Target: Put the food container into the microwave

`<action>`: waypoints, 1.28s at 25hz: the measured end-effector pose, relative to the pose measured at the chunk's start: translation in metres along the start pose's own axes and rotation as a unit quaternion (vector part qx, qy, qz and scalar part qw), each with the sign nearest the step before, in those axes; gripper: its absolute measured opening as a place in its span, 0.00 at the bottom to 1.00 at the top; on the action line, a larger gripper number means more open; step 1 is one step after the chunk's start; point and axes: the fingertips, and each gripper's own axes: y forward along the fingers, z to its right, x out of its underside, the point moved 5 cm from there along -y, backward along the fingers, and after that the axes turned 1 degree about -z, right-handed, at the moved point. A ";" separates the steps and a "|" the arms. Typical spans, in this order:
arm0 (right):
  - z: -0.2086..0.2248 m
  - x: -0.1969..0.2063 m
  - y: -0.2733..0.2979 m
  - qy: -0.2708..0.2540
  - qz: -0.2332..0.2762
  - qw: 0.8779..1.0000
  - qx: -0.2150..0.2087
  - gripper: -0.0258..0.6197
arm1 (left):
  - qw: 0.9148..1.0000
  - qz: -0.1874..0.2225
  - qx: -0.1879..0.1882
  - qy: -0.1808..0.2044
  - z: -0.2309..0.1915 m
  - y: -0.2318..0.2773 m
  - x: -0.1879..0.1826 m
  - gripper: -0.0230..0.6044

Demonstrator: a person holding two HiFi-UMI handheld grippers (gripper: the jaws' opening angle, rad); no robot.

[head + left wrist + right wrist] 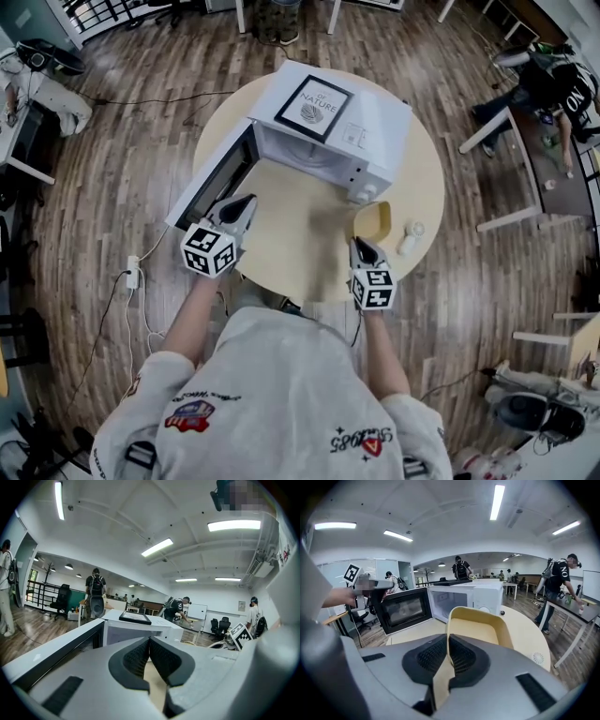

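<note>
**Food container gripped at its rim, outside the open microwave**

The near wall of the yellow food container (480, 631) is clamped between the pads of the right gripper (449, 641), whose jaws are closed on the rim with the wall pinched edge-on. The container is seen to be empty, its open side turned upward. The jaws of the left gripper (150, 644) are pressed together at their tips, and nothing is held between them.

In the head view, the container (372, 223) is held just ahead of the right gripper (364, 247), above the round table (427, 187) and close to the front right corner of the microwave (375, 127). Whether its base touches the table cannot be told. It is outside the oven.

The microwave door (214, 176) is swung wide open to the left, and the white cavity (452, 603) is exposed. The left gripper (246, 202) is held beside the door's free edge; contact cannot be confirmed.

A framed picture (313, 105) is laid flat on top of the microwave. A small white item (410, 236) is set on the table just right of the container.
</note>
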 end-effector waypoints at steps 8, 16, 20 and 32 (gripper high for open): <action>-0.040 -0.015 0.028 -0.029 -0.003 0.998 -0.056 0.07 | 0.999 0.002 -0.043 -0.015 -0.024 -0.030 0.012 0.04; -0.070 -0.026 0.056 -0.056 -0.009 0.994 -0.099 0.07 | 0.996 0.007 -0.086 -0.032 -0.049 -0.060 0.026 0.04; -0.084 -0.032 0.069 -0.067 -0.010 0.991 -0.117 0.07 | 0.994 0.009 -0.101 -0.037 -0.059 -0.069 0.030 0.04; -0.109 -0.040 0.097 -0.094 -0.027 0.984 -0.148 0.07 | 0.992 0.005 -0.118 -0.047 -0.079 -0.081 0.036 0.04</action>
